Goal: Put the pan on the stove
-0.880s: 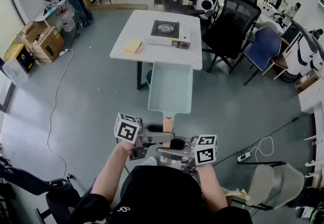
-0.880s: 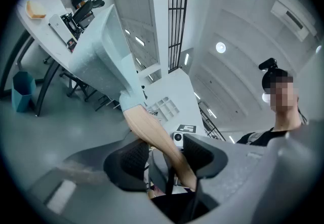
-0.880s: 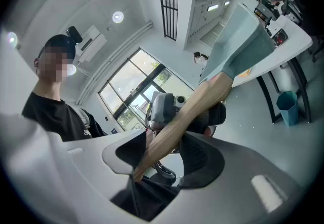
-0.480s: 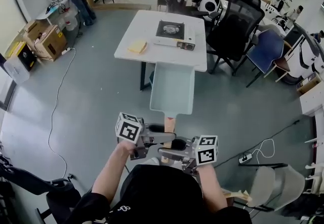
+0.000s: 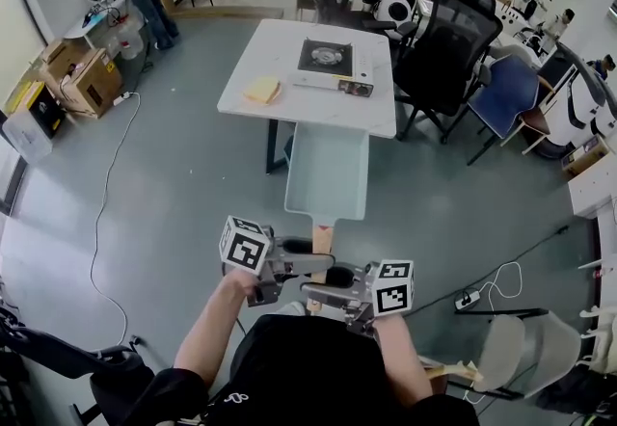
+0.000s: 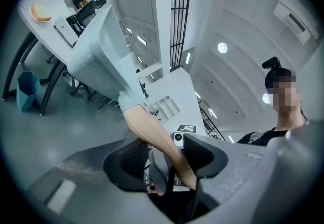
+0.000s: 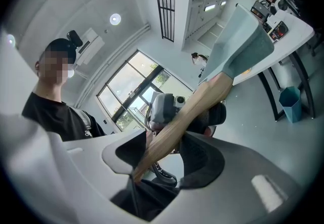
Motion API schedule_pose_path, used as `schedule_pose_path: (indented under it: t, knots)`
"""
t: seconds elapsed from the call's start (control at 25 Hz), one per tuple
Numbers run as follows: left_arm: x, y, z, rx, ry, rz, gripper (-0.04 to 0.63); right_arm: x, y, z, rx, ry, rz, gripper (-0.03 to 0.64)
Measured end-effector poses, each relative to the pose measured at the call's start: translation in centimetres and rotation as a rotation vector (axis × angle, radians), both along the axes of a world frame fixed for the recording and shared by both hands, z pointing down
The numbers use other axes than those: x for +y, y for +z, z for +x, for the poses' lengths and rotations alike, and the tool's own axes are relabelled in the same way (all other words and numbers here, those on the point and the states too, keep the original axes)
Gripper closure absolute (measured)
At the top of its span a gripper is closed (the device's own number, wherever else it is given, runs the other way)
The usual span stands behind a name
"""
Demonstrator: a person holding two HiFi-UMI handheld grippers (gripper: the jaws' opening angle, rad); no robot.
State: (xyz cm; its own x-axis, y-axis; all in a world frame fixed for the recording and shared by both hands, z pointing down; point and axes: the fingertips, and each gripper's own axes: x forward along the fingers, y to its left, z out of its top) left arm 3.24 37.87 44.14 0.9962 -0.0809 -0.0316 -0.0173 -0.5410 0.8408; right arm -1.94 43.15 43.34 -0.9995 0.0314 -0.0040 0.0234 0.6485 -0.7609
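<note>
Clamping both left gripper (image 6: 167, 154) and right gripper (image 7: 162, 149) on the pan (image 5: 328, 169)'s wooden handle (image 5: 321, 241), holding it airborne short of the stove (image 5: 325, 56).

1. The stove (image 5: 326, 58) sits on the worktop (image 5: 289, 106), a small pad (image 5: 259, 89) to its left.
2. The pan (image 5: 328, 169) hangs before the worktop's near edge.
3. Left tool (image 6: 167, 154) and right tool (image 7: 167, 149) flank its handle from opposite sides.
</note>
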Motion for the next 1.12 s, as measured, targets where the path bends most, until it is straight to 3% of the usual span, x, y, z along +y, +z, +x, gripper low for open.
schedule_pose_path:
  t: [0.48,1.12]
  knots:
    - [-6.3,1.6,-0.3,0.003,-0.037,-0.031,0.371,-6.2,1.3,-0.1,-0.004,-0.025,-0.025,0.405]
    - [-21.6,0.5,2.2,-0.006,-0.077,-0.046,0.371,-21.4,0.3,2.6,-0.023,-0.046,-0.026,0.403]
